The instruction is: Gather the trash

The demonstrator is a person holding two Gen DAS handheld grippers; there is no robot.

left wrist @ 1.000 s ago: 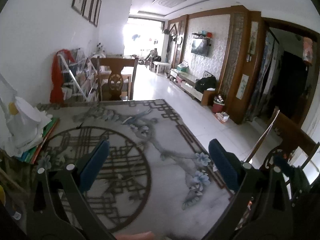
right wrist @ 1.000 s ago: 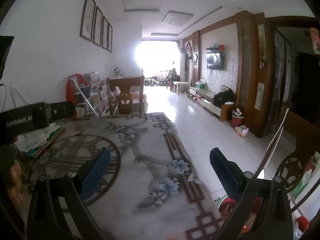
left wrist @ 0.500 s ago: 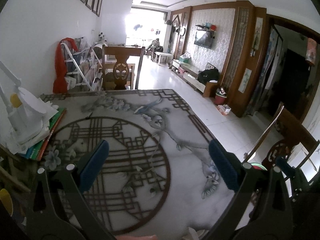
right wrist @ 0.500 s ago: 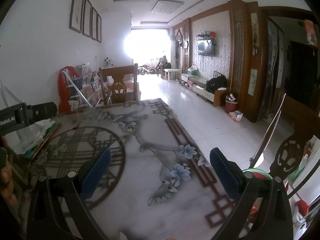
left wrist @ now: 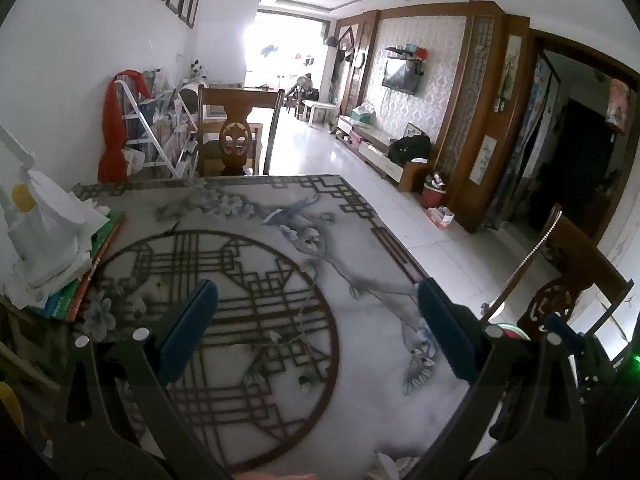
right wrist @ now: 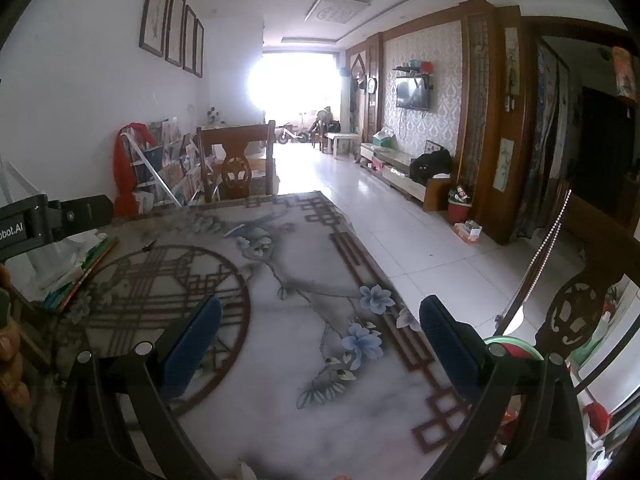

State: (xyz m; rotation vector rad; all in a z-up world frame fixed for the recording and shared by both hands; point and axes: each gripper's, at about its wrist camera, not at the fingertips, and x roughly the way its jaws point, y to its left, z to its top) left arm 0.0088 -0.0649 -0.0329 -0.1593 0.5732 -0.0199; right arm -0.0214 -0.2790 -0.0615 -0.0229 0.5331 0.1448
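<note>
Presently: patterned tabletop [left wrist: 256, 432], bare in its middle; left tongs [left wrist: 316, 338] and right tongs [right wrist: 320, 340], both released, empty, above it; crumpled white scrap [left wrist: 386, 465], probable trash, at the near edge, below the left tongs, which seem nearer; long axis indiscernible.

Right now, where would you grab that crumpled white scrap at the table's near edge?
Probably the crumpled white scrap by its raised folds, from above with the open left gripper: it lies low on the flat table, partly out of frame.
</note>
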